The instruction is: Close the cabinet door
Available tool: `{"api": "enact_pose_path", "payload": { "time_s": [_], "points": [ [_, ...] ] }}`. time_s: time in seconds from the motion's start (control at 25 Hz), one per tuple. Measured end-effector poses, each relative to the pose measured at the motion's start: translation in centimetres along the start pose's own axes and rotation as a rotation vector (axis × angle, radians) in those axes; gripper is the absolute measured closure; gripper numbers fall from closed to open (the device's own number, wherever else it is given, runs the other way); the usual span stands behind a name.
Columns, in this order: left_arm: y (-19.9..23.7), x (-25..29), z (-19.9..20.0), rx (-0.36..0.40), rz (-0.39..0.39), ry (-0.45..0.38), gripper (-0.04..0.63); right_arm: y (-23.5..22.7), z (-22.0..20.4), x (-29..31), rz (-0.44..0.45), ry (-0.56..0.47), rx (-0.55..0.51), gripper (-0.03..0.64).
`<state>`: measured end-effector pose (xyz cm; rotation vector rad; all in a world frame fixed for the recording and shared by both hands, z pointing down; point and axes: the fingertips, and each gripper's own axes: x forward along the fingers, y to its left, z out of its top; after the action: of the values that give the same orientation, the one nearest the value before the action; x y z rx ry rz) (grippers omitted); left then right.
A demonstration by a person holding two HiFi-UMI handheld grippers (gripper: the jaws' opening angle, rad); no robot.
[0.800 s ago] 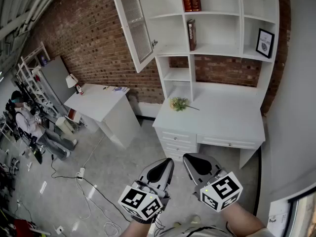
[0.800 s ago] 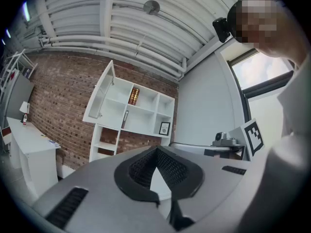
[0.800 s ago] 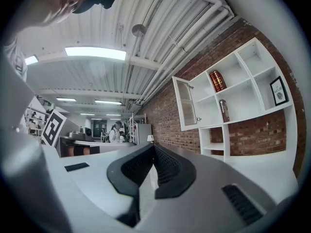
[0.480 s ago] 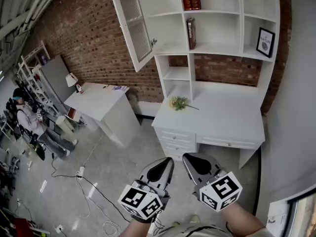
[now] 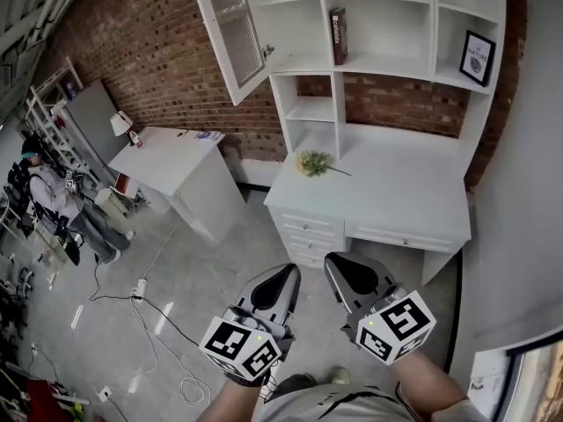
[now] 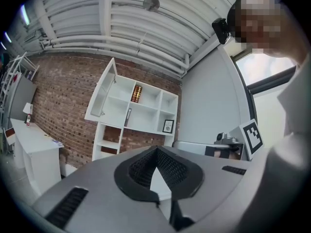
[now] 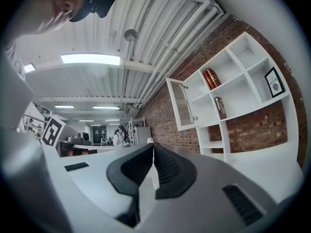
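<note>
The left gripper [image 5: 283, 275] and the right gripper [image 5: 336, 262] are hovering side by side, both pointing level, each with its jaws pressing together and nothing sitting between them. The cabinet door [image 5: 230, 26] is hanging open well ahead of both grippers and high above them, up and to the left of the left gripper's tips, swinging out from the left end of the white shelf unit [image 5: 387, 25]. A white desk [image 5: 396, 196] is standing ahead of the grippers beneath the shelves, with flowers [image 5: 314, 162] lying on it
</note>
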<state>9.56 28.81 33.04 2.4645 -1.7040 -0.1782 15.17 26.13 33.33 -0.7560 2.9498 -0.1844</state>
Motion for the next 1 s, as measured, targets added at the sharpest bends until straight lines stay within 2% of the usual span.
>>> {"api": "enact_pose_path", "payload": {
  "time_s": [0.2,0.48,0.72,1.0],
  "points": [
    [1.2,1.4,0.6,-0.008,-0.004,-0.010,0.584,-0.7,0.5,1.8,0.018,0.010,-0.013,0.598],
    [5.2,3.3,0.9,-0.022,-0.011,-0.017,0.584,-1.9,0.1,5.9,0.008,0.024,-0.020,0.598],
    [10.7,6.5,2.0,0.003,-0.032,-0.032,0.584,-4.2,-0.5,11.8,-0.016,0.025,-0.027,0.598],
    [19.1,10.3,3.5,0.016,-0.067,-0.028,0.584,-6.3,-0.8,20.6,-0.059,0.028,-0.031,0.598]
  ]
}}
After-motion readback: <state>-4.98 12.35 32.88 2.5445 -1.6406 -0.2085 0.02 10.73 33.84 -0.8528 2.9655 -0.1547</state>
